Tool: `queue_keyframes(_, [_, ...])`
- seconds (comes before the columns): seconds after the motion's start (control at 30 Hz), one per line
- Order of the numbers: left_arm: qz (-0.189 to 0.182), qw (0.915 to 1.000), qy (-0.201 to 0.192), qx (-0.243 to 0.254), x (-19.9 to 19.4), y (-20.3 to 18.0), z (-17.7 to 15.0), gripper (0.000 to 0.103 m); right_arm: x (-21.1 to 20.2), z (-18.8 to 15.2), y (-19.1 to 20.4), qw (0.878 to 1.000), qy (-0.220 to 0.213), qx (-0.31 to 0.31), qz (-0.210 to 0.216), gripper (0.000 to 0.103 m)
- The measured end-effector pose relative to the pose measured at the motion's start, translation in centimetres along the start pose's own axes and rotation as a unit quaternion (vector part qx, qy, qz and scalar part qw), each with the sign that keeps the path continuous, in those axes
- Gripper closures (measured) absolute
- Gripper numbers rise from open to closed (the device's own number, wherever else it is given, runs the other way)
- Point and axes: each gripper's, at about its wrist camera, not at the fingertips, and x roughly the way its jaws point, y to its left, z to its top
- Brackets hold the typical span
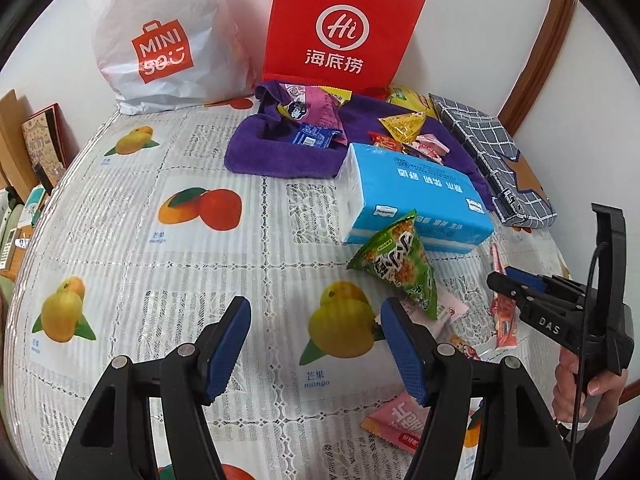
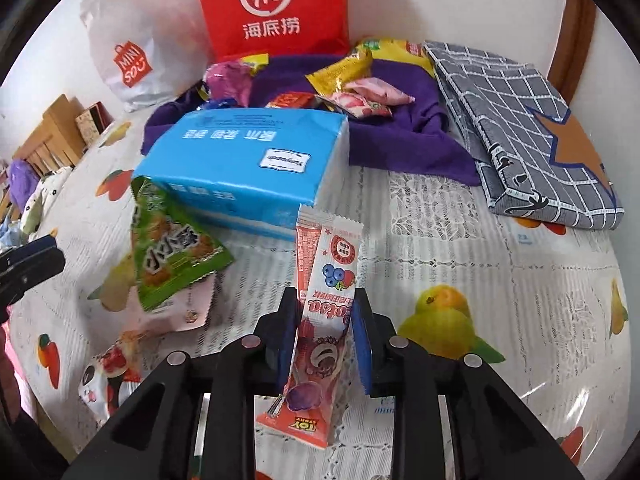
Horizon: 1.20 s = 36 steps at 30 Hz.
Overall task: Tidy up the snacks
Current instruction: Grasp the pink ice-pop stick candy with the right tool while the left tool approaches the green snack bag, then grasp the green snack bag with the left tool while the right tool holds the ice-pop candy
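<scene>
Right now you are holding a long pink-and-white candy stick packet between the pads of the right gripper; the jaws are narrowed around its lower half, and it is standing up out of them in the lower middle of the right wrist view. Whether the pads are pressing it firmly or only cradling it, I cannot tell for sure, since a sliver of gap seems to be showing on the right side. Judging by its look, the packet is light, thin and crinkly, with a slick film skin, so it is likely to bend or slide; taking it across the flat faces near its middle, as you are doing, looks the safest.

Your left gripper is hanging with its jaws spread and nothing between them, at the bottom of the left wrist view, over the fruit-printed tablecloth.

Around you, a green snack bag is leaning against a blue tissue pack at centre left, with more small packets lying loose at the lower left. Behind the tissue pack a purple cloth is carrying other sweets, a red paper bag is standing at the top, a white plastic bag at the upper left, and a grey checked pouch at the right. The tissue pack is blocking the straight path to the cloth.
</scene>
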Motion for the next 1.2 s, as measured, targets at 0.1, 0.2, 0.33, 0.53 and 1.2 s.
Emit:
queue_keyframes(0.1, [-0.004,1.0,0.001,-0.003,0.1,0.1,-0.2,0.038,-0.6,-0.8,-0.2,1.0,-0.012,0.0,0.005,0.051])
queue_keyframes(0.2, [-0.014,0.9999,0.001,-0.004,0.4,0.0,-0.3,0.038,-0.4,-1.6,-0.2,1.0,-0.01,0.007,0.004,0.051])
queue_keyframes(0.33, [-0.033,0.9994,0.001,0.007,0.8,-1.0,-0.2,0.038,0.9,-2.4,-0.1,1.0,-0.003,0.012,-0.001,0.075])
queue_keyframes(0.53, [-0.047,0.9987,0.012,0.017,2.3,-3.2,0.8,0.038,0.4,-2.8,-2.0,0.997,-0.047,0.028,-0.046,0.082])
queue_keyframes(1.2, [-0.017,0.997,0.07,0.029,8.2,-7.4,2.6,0.038,1.4,-2.8,-4.4,0.996,-0.063,0.035,-0.055,0.081])
